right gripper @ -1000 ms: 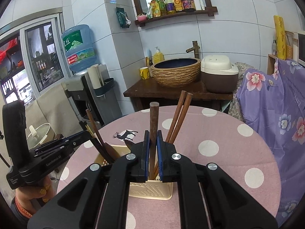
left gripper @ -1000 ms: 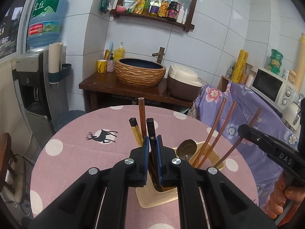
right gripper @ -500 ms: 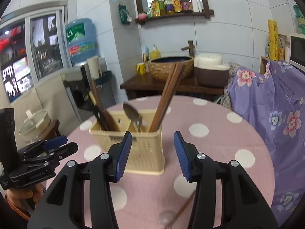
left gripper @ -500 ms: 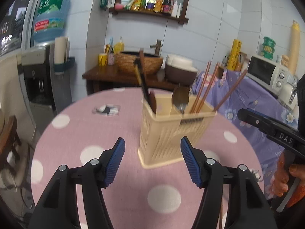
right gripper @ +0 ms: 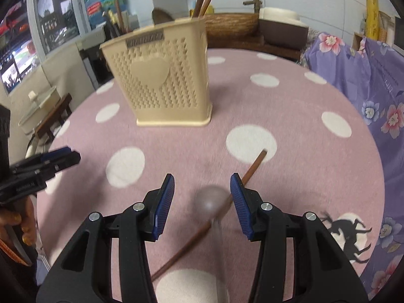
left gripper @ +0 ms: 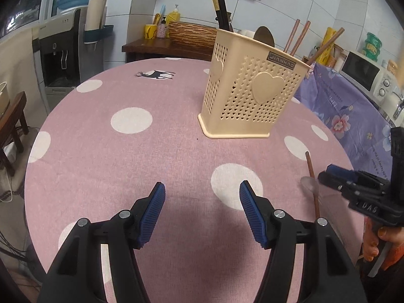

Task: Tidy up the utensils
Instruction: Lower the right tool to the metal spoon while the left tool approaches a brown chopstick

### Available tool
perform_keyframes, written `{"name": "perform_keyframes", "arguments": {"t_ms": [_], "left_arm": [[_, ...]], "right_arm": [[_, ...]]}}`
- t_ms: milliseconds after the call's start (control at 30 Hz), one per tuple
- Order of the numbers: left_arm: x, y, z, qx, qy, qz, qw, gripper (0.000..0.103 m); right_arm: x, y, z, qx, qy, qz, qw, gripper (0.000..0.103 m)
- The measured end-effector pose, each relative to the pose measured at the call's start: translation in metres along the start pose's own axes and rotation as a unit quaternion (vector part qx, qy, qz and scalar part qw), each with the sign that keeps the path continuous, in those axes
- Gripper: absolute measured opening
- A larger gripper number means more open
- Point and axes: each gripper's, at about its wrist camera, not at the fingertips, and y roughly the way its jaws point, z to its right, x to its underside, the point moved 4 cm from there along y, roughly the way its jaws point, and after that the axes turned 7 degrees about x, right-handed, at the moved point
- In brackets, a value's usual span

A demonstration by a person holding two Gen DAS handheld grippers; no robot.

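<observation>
Fingers (right gripper: 164, 202) of right gripper (right gripper: 202, 203) are spread, empty, above chopstick (right gripper: 252, 168); pickup is judged next, closure needed.

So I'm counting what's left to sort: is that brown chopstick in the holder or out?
Out. The chopstick lies flat on the table, in front of the holder, under the open right gripper.

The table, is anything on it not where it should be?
Yes. One brown chopstick lies flat on the pink dotted table with a clear spoon, blurry here. The other utensils stand upright in the beige holder, so these two look left out.
</observation>
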Motion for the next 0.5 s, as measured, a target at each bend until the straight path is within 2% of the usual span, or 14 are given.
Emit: {"name": "perform_keyframes", "arguments": {"t_ms": [200,400,500], "left_arm": [[0.004,-0.001,0.011,0.010,0.010,-0.003,0.9999,0.061],[0.006,0.001,0.014,0.015,0.008,-0.006,0.9998,0.061],[0.008,0.003,0.015,0.018,0.007,-0.009,0.9998,0.061]], "right_arm": [[0.012,0.013,-0.006,0.015,-0.020,-0.030,0.999,0.047],[0.017,0.017,0.000,0.032,-0.012,-0.040,0.999,0.046],[0.019,0.020,0.000,0.045,-0.017,-0.044,0.998,0.039]]}}
